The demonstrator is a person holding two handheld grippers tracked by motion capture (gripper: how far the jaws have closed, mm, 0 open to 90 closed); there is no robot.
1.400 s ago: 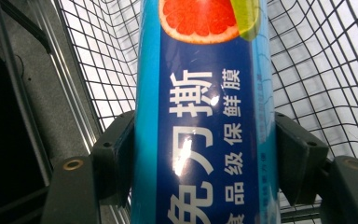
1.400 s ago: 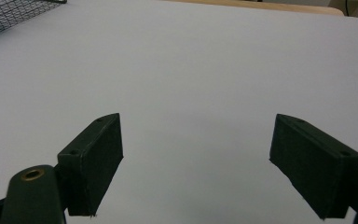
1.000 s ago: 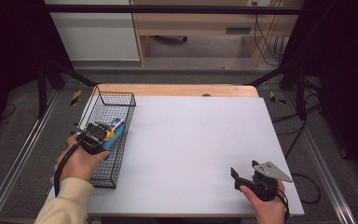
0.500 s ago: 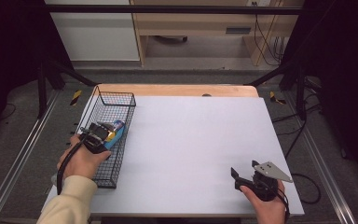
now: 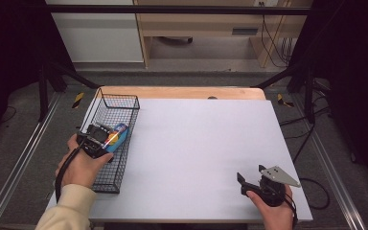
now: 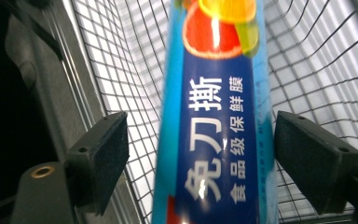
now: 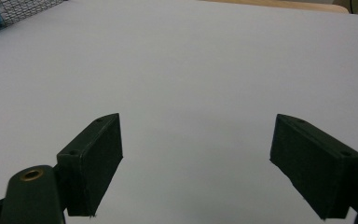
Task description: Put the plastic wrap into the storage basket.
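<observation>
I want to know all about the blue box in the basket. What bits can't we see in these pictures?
- Blue cling-film box, left gripper view: both ends are cut off by the picture's top and bottom edges.
- Same box, high view: the left hand-held gripper and the hand cover its near part, and the print is too small to read.
- Wire basket floor under the box: hidden by the box.

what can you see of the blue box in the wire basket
The blue box is long and narrow, likely glossy card, with white Chinese print and citrus slices pictured at one end. It lies inside the black wire basket. The left gripper straddles it, jaws open with gaps on both sides.
</observation>
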